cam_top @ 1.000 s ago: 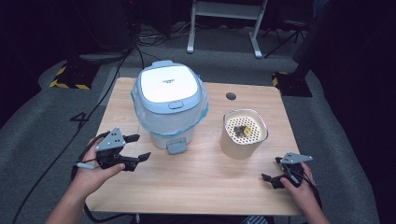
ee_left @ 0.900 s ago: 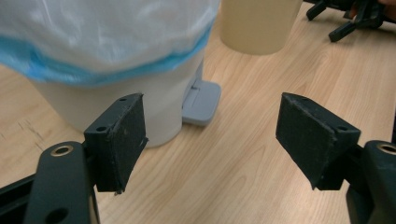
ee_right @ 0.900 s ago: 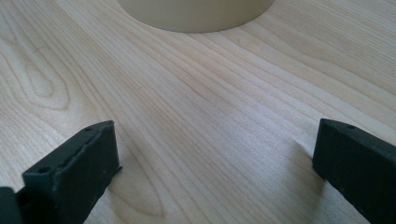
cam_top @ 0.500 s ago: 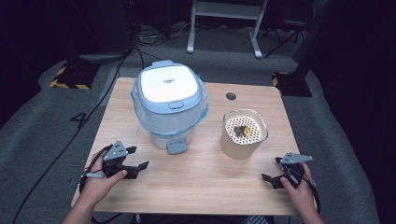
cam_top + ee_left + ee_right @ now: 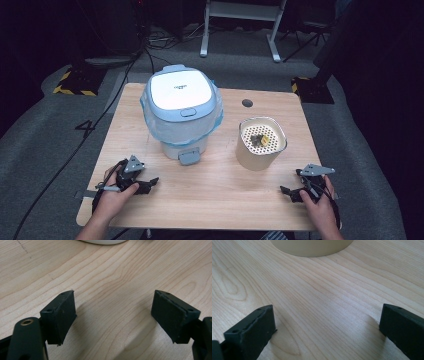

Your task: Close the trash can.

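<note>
A white and pale-blue cooker point(image 5: 181, 115) with its lid down stands at the middle left of the wooden table point(image 5: 220, 200). To its right is a beige pot point(image 5: 261, 144) with a perforated insert and some dark bits inside. My left gripper point(image 5: 150, 184) rests low at the near left. Its jaws have just been opening and stand wide with bare wood between them point(image 5: 113, 312). The cooker's white base point(image 5: 102, 241) lies ahead of it. My right gripper point(image 5: 286, 193) sits open at the near right, empty point(image 5: 327, 327), and it faces the pot's base point(image 5: 312, 246).
A dark round cable hole point(image 5: 247, 103) is in the tabletop behind the pot. Bare wood lies between the two grippers along the near edge. Grey floor, cables and a metal stand point(image 5: 240, 30) lie beyond the table.
My left gripper has come down and back toward the near left of the table, away from the cooker. Its jaws look a little wider. The right gripper has not moved.
</note>
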